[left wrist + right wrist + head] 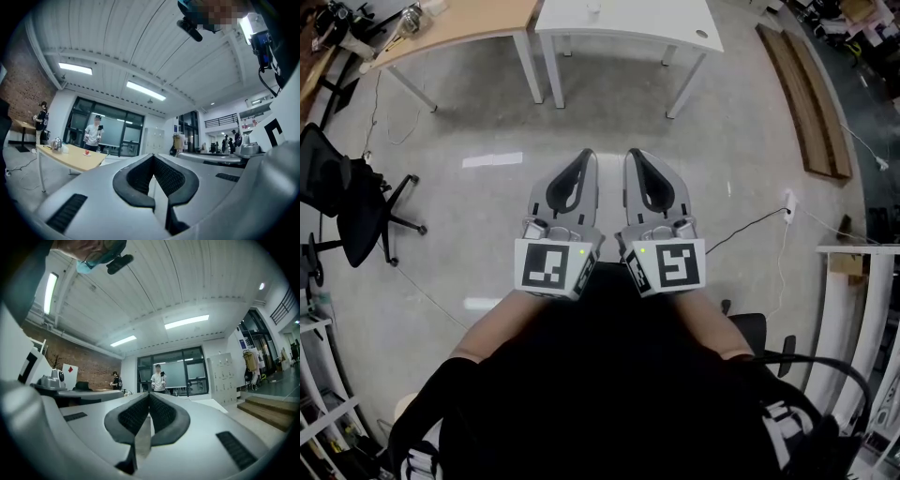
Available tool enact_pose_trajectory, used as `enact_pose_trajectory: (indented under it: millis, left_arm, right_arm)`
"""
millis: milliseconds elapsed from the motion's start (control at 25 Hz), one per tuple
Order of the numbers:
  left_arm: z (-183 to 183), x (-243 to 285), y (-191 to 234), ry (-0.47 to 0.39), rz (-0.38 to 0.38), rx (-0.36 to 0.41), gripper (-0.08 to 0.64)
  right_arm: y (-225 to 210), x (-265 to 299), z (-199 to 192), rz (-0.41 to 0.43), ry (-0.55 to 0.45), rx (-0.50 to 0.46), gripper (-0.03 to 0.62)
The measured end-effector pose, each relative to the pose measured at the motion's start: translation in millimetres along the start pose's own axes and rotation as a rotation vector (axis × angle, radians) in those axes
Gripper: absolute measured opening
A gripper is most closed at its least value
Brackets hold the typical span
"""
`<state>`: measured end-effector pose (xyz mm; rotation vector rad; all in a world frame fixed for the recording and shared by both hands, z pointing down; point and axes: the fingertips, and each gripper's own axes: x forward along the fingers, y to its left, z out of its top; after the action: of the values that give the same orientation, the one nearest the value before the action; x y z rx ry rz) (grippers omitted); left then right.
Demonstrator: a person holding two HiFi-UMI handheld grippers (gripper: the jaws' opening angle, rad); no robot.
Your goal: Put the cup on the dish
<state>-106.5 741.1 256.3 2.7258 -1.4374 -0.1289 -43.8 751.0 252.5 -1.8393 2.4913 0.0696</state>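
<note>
The cup is too far off or too small for us to pick out in any view. The nearest we come is the left gripper view, where a wooden counter (70, 158) stands well away at the left. It carries a small red thing (86, 152) and a shiny metal vessel (56, 143), and we cannot tell what either one is.

We hold the left gripper (584, 156) and the right gripper (636, 154) side by side, close in front of our body and above the bare concrete floor (487, 206). Their marker cubes (551, 266) are nearly touching. Both grippers point away from us toward a white table (628, 23).

In the left gripper view its fingers (136, 177) are pressed together along the ribbed pads with nothing between them. The right gripper's own view shows the same. Its fingers (132, 416) are closed tip to tip and empty.

A black office chair (347, 202) stands on the floor at our left. At our right a white power strip (788, 202) lies with its cable trailing, and long wooden boards (811, 103) lie farther out.

Beyond the wooden counter, a person in a white shirt (93, 136) stands before dark windows.
</note>
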Motion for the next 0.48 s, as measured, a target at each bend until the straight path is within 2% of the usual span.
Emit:
enact_pose_trajectory:
  millis: [240,480]
  left_arm:
    - [-8,-28,36,-0.014,-0.003,-0.043,0.006]
    - [-10,-43,47,-0.009,-0.015,-0.069,0.006]
  right_arm:
    - [37,4,-3,-0.035,-0.019,0.013,0.014]
    - [57,6,-7,-0.067,0.003,-0.012,0.014]
